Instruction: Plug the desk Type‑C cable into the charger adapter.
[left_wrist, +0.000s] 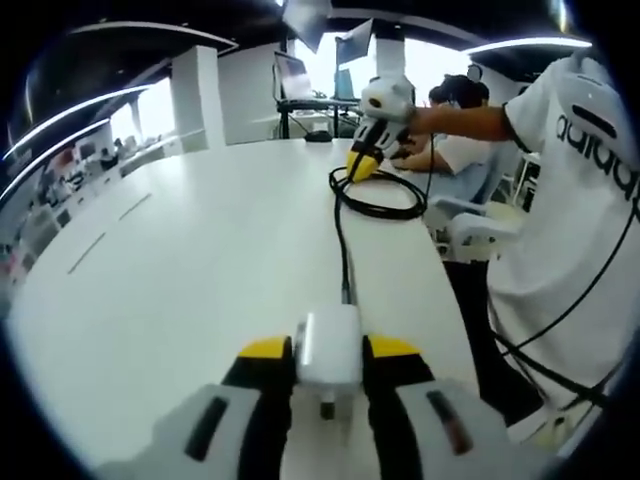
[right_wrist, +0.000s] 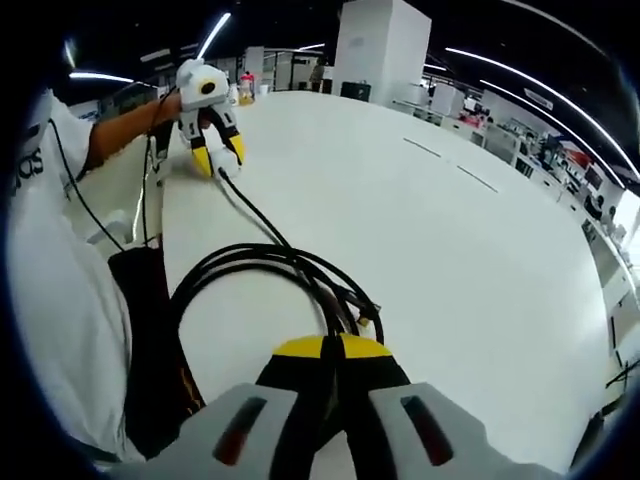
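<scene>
Your left gripper (left_wrist: 328, 362) is closed on the white charger adapter (left_wrist: 328, 345), one yellow-tipped jaw on each flat side, the body held just above the white desk (left_wrist: 200, 260). A black cable (left_wrist: 344, 250) appears already seated in the adapter's far end and runs away across the desk to a loose coil (left_wrist: 378, 195).

Your right gripper (right_wrist: 335, 352) has its jaws pressed together at the near edge of that coil (right_wrist: 250, 265); whether a strand is pinched between them cannot be told. A free connector end (right_wrist: 368, 318) lies on the desk just beside the jaw tips. In the left gripper view, the right gripper (left_wrist: 372, 160) sits at the coil's far side.

Handling: the adapter is light, rigid and smooth, so grip the flat faces squarely to prevent twisting. The cable is soft and springy and will not transmit push. Take hold at the stiff plug housing, not the cord, and align it straight with the port.
</scene>
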